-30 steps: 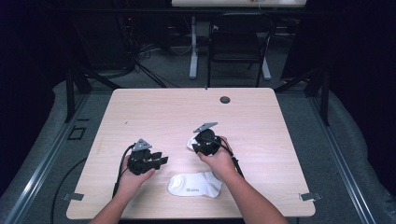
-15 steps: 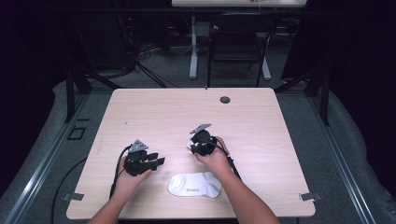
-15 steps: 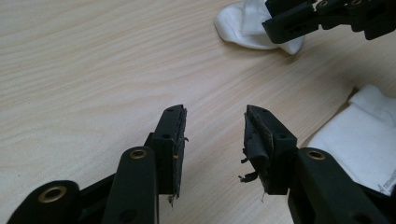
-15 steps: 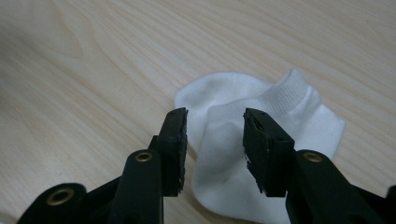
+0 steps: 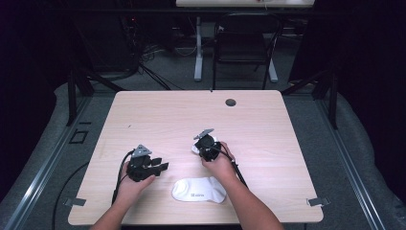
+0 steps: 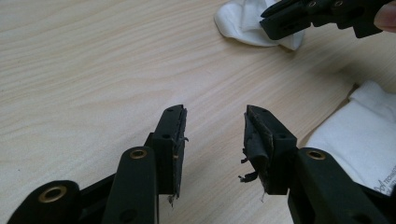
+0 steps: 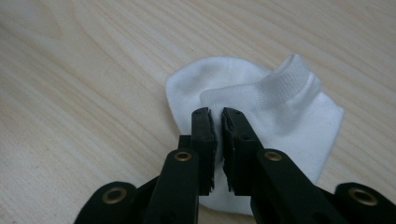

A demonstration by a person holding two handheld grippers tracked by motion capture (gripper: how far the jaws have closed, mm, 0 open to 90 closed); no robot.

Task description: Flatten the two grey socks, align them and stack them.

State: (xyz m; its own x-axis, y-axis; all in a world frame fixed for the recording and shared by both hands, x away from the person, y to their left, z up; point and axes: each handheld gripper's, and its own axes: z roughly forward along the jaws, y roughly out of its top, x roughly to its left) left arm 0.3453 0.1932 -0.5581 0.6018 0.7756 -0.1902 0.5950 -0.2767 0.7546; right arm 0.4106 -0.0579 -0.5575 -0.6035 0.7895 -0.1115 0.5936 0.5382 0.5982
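Two white socks lie on the wooden table (image 5: 268,120). A small crumpled sock (image 5: 196,148) (image 7: 285,116) sits under my right gripper (image 5: 205,149) (image 7: 215,115), which points down onto it. Its jaws have just been closing and now stand almost together, pinching a fold of the sock near the ribbed cuff. The second sock (image 5: 198,190) (image 6: 359,135) lies flat near the front edge. My left gripper (image 5: 160,166) (image 6: 215,135) hovers low over bare wood, open and with nothing between its jaws. The left gripper view also takes in the right gripper (image 6: 299,18) on the crumpled sock (image 6: 238,23).
A round dark grommet (image 5: 231,102) sits near the table's far edge. Beyond the table stand a chair (image 5: 244,48) and desk legs on a dark floor. A cable (image 5: 119,177) trails from the left gripper toward the front edge.
The right gripper's jaws have come together on the crumpled sock. The left gripper and the flat sock have stayed where they were.
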